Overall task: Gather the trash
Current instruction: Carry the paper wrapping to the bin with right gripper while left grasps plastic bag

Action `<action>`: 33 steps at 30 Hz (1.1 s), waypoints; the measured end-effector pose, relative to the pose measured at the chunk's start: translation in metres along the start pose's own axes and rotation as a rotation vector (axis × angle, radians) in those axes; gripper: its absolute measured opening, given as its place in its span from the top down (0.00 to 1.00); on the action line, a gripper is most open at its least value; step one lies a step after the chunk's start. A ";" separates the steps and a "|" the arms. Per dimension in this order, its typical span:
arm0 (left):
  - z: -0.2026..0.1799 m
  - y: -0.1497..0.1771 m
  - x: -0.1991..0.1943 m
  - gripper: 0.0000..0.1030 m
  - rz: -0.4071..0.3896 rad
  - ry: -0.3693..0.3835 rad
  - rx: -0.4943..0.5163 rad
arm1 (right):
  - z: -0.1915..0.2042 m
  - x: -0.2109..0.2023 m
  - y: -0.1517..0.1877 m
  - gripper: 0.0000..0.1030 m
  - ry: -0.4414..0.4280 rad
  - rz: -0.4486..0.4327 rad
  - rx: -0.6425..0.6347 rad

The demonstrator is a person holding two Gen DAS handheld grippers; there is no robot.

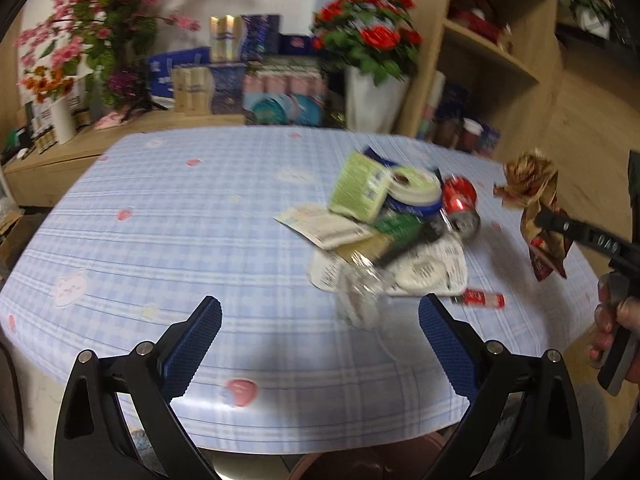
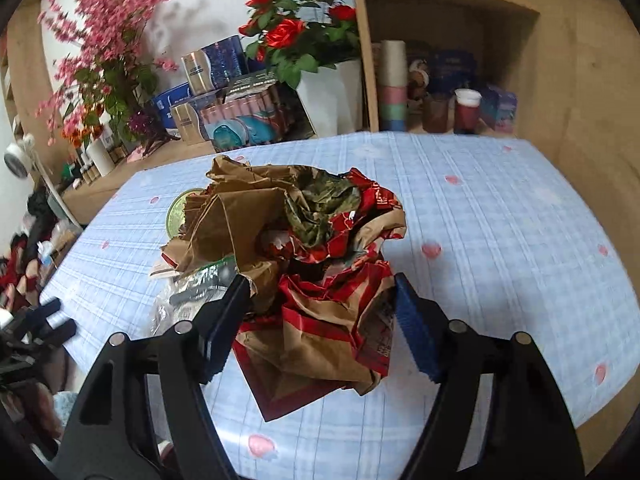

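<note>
My right gripper (image 2: 320,284) is shut on a crumpled brown and red paper bag (image 2: 304,248), held above the blue checked table (image 2: 500,220). The left wrist view shows that bag (image 1: 536,208) hanging in the air at the right, off the pile. My left gripper (image 1: 320,304) is open and empty over the table's near edge. Ahead of it lies a trash pile: a green carton (image 1: 356,190), a white tub (image 1: 414,188), a crushed red can (image 1: 460,200), paper slips (image 1: 324,224), a clear plastic bottle (image 1: 360,292) and a small red wrapper (image 1: 480,299).
Flower pots, boxes and a wooden shelf (image 1: 488,52) stand behind the table. A hand (image 1: 616,320) holds the right gripper's handle at the right edge. A reddish-brown round rim (image 1: 360,468) shows below the table's front edge. Clutter lies on the floor at left (image 2: 28,260).
</note>
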State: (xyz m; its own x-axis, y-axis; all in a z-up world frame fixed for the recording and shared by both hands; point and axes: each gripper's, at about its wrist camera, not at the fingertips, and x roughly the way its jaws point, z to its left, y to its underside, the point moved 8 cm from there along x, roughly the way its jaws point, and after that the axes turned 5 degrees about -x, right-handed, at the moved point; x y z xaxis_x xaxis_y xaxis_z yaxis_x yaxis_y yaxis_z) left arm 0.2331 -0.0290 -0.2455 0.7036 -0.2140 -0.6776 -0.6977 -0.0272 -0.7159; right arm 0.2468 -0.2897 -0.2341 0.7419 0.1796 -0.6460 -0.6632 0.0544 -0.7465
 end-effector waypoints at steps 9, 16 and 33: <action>-0.016 0.007 0.052 0.14 0.113 0.075 0.015 | 0.002 0.000 0.026 0.30 -0.017 0.028 0.013; -0.010 0.007 0.101 0.20 0.223 0.109 -0.048 | 0.006 -0.007 0.028 0.30 -0.014 0.021 -0.003; -0.006 0.001 0.027 0.79 0.121 0.170 -0.070 | 0.034 -0.047 0.046 0.30 -0.038 0.012 -0.051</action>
State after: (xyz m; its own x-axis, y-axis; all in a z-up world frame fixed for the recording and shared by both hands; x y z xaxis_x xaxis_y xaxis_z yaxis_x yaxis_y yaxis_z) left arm 0.2507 -0.0404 -0.2636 0.5855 -0.3817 -0.7152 -0.7874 -0.0577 -0.6138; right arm 0.1785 -0.2619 -0.2327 0.7287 0.2170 -0.6495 -0.6658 0.0023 -0.7462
